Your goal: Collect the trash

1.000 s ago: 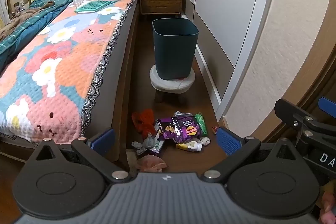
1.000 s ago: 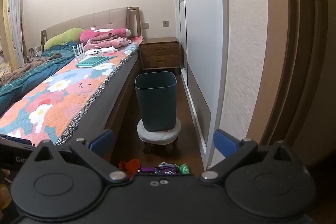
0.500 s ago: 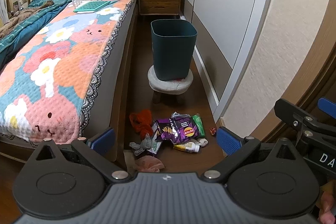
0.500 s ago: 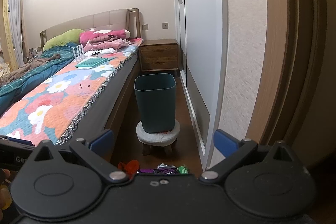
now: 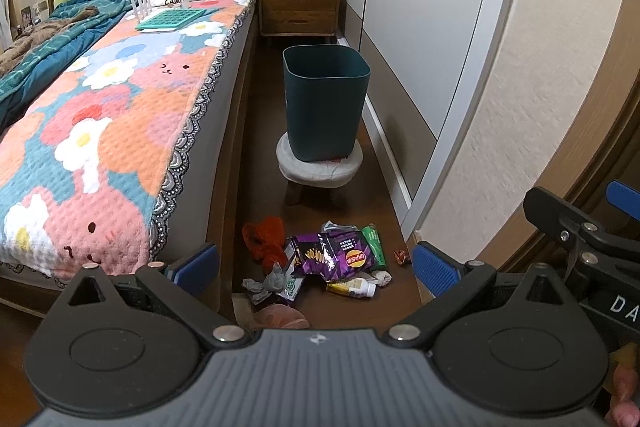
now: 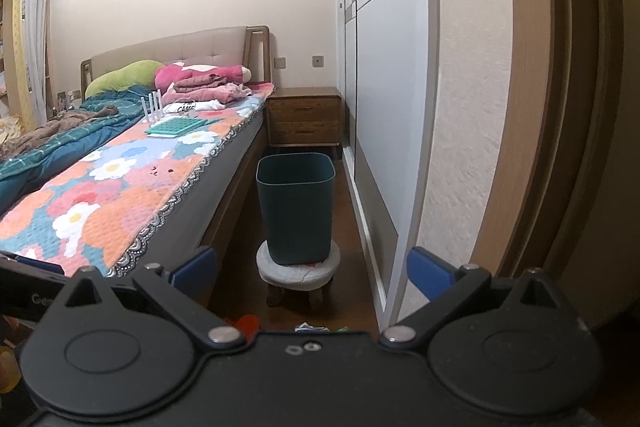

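A dark teal trash bin point(image 5: 326, 103) stands on a small round stool point(image 5: 320, 167) in the aisle; it also shows in the right wrist view point(image 6: 296, 209). Trash lies on the floor before the stool: a purple chip bag point(image 5: 334, 255), a green wrapper point(image 5: 374, 239), a small bottle point(image 5: 352, 287), a red cloth point(image 5: 264, 237), grey crumpled scraps point(image 5: 266, 283) and a small red wrapper point(image 5: 401, 256). My left gripper point(image 5: 316, 267) is open and empty above the trash. My right gripper point(image 6: 312, 269) is open and empty, higher up, with the trash mostly hidden below it.
A bed point(image 5: 120, 99) with a floral cover runs along the left. A wardrobe point(image 5: 404, 19) lines the right. A wooden nightstand point(image 5: 299, 6) stands at the aisle's far end. A door frame point(image 6: 560, 107) is at the right.
Both views have drawn back and tilted up a little; the bin and trash sit slightly higher and smaller. Both grippers stay open.
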Motion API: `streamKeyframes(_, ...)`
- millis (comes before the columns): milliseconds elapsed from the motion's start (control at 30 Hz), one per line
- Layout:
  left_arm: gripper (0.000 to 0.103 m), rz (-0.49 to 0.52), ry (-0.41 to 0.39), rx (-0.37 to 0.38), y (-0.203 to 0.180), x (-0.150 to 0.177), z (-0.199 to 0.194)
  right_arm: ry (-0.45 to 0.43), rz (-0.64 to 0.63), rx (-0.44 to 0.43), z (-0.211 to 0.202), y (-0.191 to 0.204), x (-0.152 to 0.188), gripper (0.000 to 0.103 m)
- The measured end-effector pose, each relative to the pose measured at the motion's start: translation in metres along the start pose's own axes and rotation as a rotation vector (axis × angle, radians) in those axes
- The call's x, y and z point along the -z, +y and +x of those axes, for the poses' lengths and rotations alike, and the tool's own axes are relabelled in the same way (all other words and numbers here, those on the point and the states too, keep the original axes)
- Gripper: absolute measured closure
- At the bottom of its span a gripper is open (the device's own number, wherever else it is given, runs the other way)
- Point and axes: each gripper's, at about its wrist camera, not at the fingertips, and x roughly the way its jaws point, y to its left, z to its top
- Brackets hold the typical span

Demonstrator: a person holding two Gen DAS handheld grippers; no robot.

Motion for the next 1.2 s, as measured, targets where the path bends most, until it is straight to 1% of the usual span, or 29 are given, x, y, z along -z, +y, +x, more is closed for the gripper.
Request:
streamKeyframes(633, 0.000, -0.022, -0.041, 0.015, 0.010, 0.001, -0.004, 0.045, 0.025, 0.023, 0.007, 0.001, 0.000, 0.001)
streamKeyframes(1000, 0.000, -0.031, -0.026, 0.019, 0.014, -0.003, 0.007, 0.079, 0.019, 0.008, 0.021, 0.000, -0.001, 0.001)
streamKeyframes(1200, 0.000, -0.018, 0.001, 0.031, 0.017, -0.011, 0.027, 0.109, -0.005, -0.005, 0.036, 0.000, -0.001, 0.001)
